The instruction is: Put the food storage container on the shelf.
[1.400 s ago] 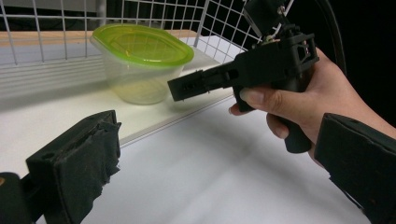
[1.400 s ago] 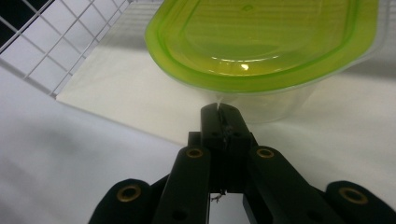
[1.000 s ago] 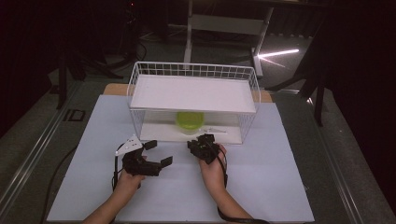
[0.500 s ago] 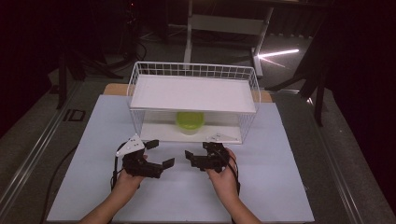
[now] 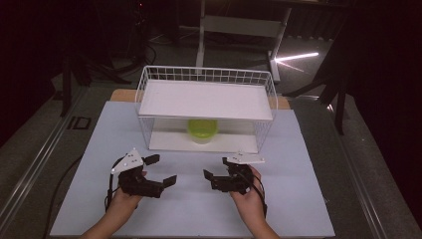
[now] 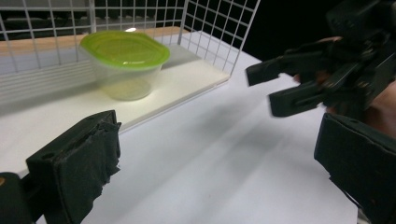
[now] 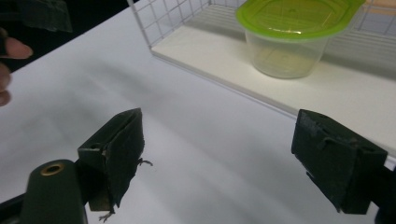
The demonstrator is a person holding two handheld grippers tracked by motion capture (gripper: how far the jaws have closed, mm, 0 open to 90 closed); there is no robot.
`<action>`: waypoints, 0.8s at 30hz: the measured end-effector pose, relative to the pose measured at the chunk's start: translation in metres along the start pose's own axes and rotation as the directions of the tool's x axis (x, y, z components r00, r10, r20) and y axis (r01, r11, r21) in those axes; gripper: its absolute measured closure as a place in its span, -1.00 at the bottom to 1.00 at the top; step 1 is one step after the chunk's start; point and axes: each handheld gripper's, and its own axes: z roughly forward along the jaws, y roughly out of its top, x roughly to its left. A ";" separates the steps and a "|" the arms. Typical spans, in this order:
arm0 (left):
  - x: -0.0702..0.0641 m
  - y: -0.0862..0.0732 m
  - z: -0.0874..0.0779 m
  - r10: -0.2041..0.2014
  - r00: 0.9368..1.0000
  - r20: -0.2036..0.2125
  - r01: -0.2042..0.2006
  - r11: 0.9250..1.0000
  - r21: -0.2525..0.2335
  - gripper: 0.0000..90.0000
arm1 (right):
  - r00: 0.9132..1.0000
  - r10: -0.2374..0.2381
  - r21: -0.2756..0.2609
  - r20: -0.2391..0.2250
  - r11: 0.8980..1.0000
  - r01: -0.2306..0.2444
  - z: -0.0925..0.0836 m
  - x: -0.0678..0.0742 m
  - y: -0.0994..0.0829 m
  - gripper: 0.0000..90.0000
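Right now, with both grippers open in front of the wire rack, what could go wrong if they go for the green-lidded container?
1. The container sits on the lower level under the rack's upper shelf, so a gripper reaching in could knock the shelf or the wire side.
2. The left gripper and right gripper point toward each other, close together; reaching in together they might collide.
3. The clear cup looks light and could slide back rather than be gripped.

Dark room. White table top (image 5: 308, 199) as landmark: grey floor (image 5: 30, 164) either side; pale desk frame (image 5: 239, 25) beyond it; light streak (image 5: 297, 56) far right.
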 end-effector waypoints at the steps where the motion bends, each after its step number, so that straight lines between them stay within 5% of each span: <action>1: 0.000 -0.001 -0.001 -0.001 1.000 0.002 0.001 1.000 0.007 -0.97 | 1.000 -0.004 0.001 -0.002 1.000 0.004 -0.003 0.000 -0.001 -0.62; 24: -0.003 -0.024 -0.038 -0.008 1.000 -0.012 0.008 1.000 0.028 -0.97 | 1.000 -0.024 -0.022 -0.011 0.999 0.024 -0.060 -0.010 -0.030 -0.63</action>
